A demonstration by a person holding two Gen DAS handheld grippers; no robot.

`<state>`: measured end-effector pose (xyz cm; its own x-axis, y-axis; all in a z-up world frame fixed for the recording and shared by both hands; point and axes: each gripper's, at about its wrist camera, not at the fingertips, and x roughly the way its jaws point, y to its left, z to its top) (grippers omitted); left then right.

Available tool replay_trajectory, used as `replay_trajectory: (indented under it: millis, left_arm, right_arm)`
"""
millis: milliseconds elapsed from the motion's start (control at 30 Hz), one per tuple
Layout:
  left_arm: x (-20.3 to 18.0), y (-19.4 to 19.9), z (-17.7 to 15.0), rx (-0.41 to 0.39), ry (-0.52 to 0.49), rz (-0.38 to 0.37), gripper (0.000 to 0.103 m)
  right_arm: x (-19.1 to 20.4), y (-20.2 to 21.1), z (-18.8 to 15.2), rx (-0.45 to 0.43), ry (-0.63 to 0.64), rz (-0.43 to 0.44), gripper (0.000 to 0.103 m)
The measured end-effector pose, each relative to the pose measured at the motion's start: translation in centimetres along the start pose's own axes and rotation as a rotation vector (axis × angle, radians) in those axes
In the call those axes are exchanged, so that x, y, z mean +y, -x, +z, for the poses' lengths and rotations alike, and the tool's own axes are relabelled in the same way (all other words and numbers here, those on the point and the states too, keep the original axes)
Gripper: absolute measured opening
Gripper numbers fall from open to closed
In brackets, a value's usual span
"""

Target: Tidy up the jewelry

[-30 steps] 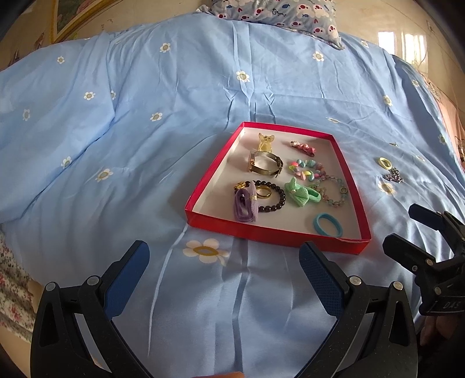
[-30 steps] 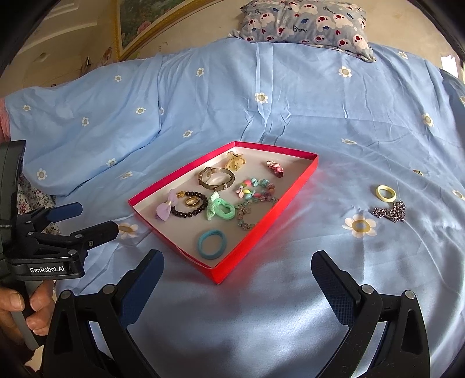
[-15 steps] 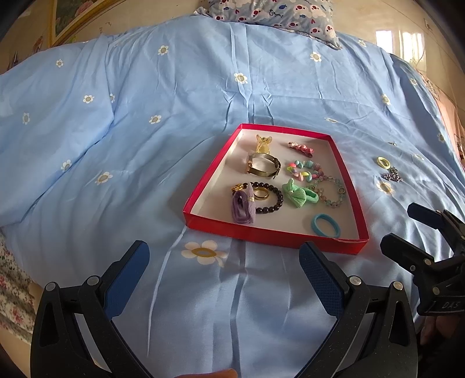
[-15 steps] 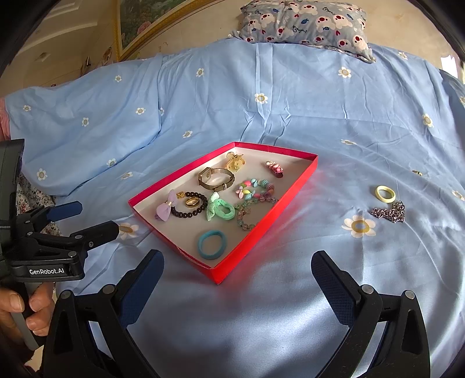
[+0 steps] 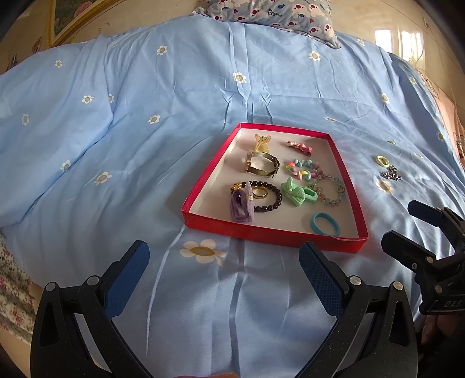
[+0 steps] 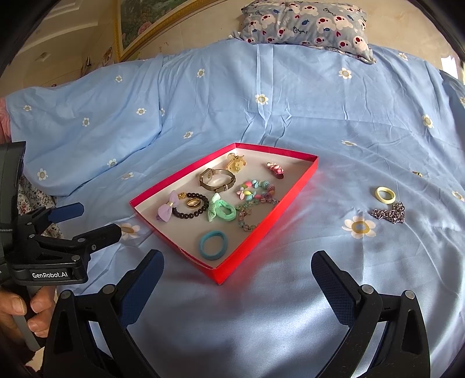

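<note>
A red shallow tray (image 5: 203, 186) (image 6: 261, 232) lies on the blue bedspread and holds several pieces: a gold watch (image 5: 261, 165), a dark bead bracelet (image 5: 268, 200), a purple bow (image 5: 242, 206), a green scrunchie (image 5: 299, 194) and a blue hair tie (image 5: 325, 223) (image 6: 212, 244). A pale yellow ring (image 6: 385, 194) (image 5: 383, 160) and a silver chain (image 6: 391, 212) (image 5: 392, 175) lie on the bedspread right of the tray. My left gripper (image 5: 223, 264) is open and empty, just in front of the tray. My right gripper (image 6: 237, 270) is open and empty, near the tray's front corner.
A patterned pillow (image 6: 305, 23) lies at the head of the bed. A framed picture (image 6: 139, 26) hangs on the wall at back left. The blue floral bedspread (image 6: 261, 319) runs all around the tray. The bed's left edge drops off by a flowered sheet (image 5: 11, 279).
The left wrist view has shifted slightly so the tray sits a little lower in frame. The right wrist view is nearly unchanged. Both grippers stay open.
</note>
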<state>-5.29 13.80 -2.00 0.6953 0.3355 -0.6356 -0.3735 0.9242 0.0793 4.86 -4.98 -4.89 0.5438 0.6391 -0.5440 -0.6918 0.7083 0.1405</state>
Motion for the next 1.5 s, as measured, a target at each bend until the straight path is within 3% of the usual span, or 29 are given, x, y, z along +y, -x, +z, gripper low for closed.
replay_trajectory:
  millis: [1500]
  left_arm:
    - [-0.09, -0.41, 0.01, 0.0, -0.023, 0.003, 0.103]
  right_arm:
    - [0.07, 0.22, 0.41, 0.004, -0.003, 0.01, 0.102]
